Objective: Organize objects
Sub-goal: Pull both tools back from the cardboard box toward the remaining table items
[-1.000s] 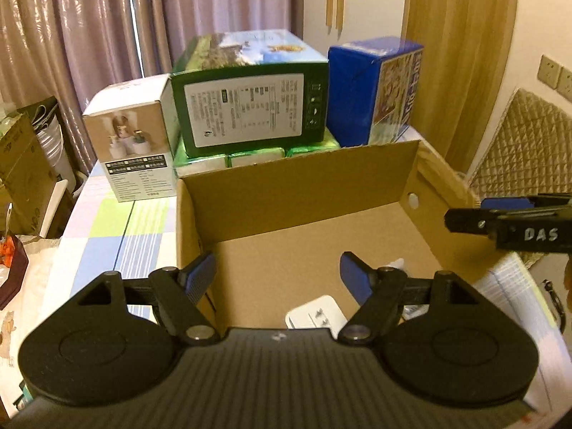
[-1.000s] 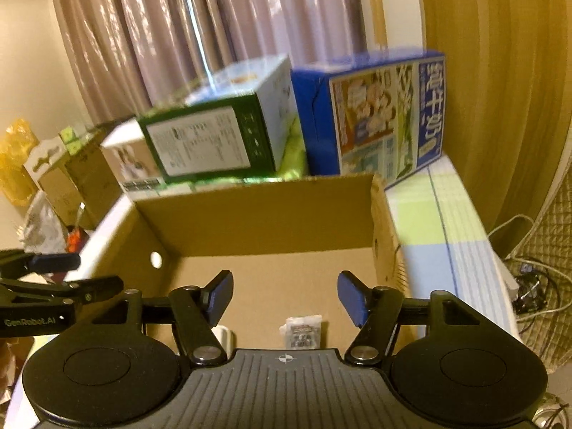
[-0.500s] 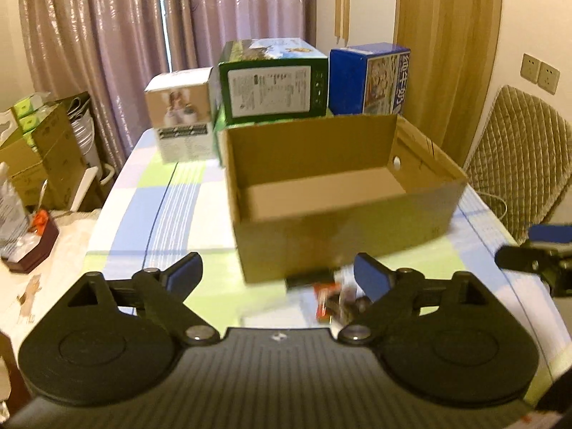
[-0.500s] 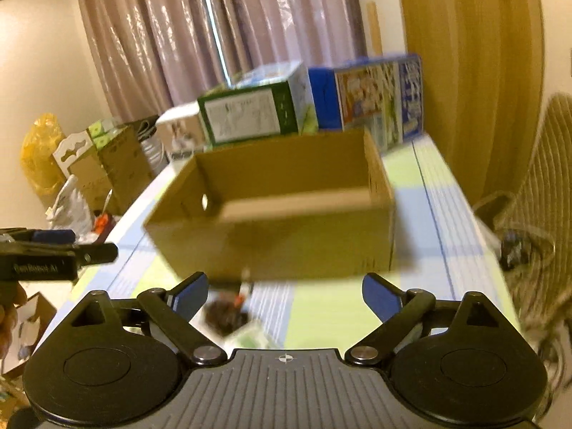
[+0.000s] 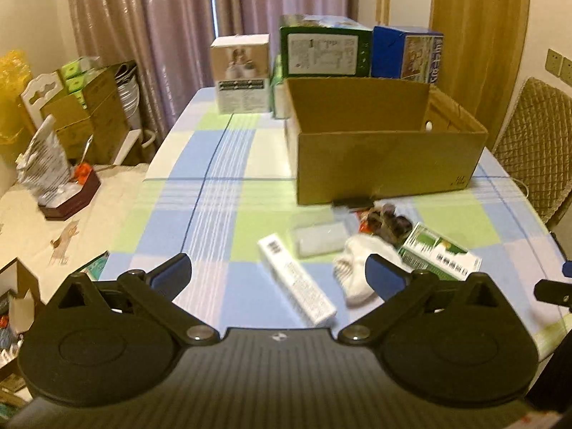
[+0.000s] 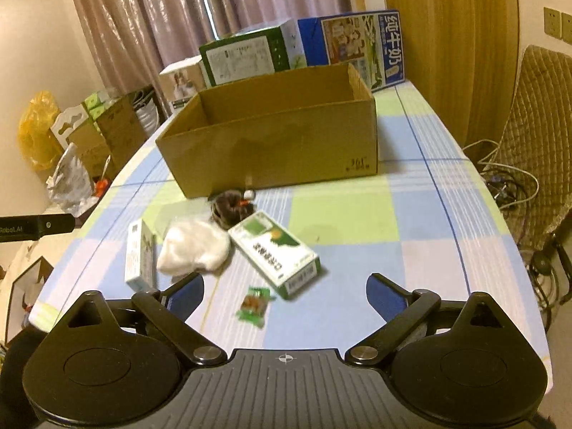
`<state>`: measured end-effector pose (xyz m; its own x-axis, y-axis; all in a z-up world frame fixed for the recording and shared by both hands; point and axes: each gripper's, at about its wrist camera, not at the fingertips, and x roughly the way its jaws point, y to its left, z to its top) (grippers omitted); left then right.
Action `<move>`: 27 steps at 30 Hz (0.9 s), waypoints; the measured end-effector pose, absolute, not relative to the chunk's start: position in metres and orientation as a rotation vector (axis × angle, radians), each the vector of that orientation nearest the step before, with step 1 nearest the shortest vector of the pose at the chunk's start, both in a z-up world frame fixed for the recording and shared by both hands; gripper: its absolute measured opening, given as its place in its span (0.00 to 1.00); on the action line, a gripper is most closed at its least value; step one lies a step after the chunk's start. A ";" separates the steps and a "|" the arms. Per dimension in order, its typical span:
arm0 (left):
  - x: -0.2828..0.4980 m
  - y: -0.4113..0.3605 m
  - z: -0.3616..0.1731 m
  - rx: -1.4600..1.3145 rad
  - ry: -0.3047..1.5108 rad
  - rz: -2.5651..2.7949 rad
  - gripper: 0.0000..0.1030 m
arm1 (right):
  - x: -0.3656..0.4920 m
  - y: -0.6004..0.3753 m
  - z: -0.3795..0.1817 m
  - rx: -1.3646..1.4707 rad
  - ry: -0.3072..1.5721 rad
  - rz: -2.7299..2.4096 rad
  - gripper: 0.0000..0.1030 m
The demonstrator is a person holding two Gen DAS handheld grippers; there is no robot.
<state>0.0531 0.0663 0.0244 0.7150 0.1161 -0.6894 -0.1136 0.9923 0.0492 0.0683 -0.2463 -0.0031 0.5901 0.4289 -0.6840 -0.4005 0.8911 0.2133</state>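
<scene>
Pulled back from over the cardboard box (image 5: 386, 164) since a second ago. Left wrist view: left hand-held gripper (image 5: 279, 277) spread apart, empty, above one white carton (image 5: 296, 279), white cloth (image 5: 352, 271) just right. Open bench (image 5: 200, 193) to the left. Right wrist view: right hand-held gripper (image 6: 284, 293) spread, empty; one green packet (image 6: 254, 305) between fingertips, one green-white box (image 6: 273, 254) beyond.

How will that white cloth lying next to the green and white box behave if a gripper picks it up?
The white cloth lies crumpled and soft, so it will probably sag and drape instead of holding its shape. It looks light. It touches the green and white box, so dragging it might nudge that box.
</scene>
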 end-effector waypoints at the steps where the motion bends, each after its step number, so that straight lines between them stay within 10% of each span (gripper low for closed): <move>1: 0.049 0.067 0.022 0.005 0.768 0.132 0.99 | 0.066 -0.246 -0.004 0.031 0.807 0.482 0.92; 27: 0.056 0.058 -0.020 -0.003 0.833 0.112 0.98 | 0.067 -0.234 -0.039 -0.029 0.861 0.485 0.92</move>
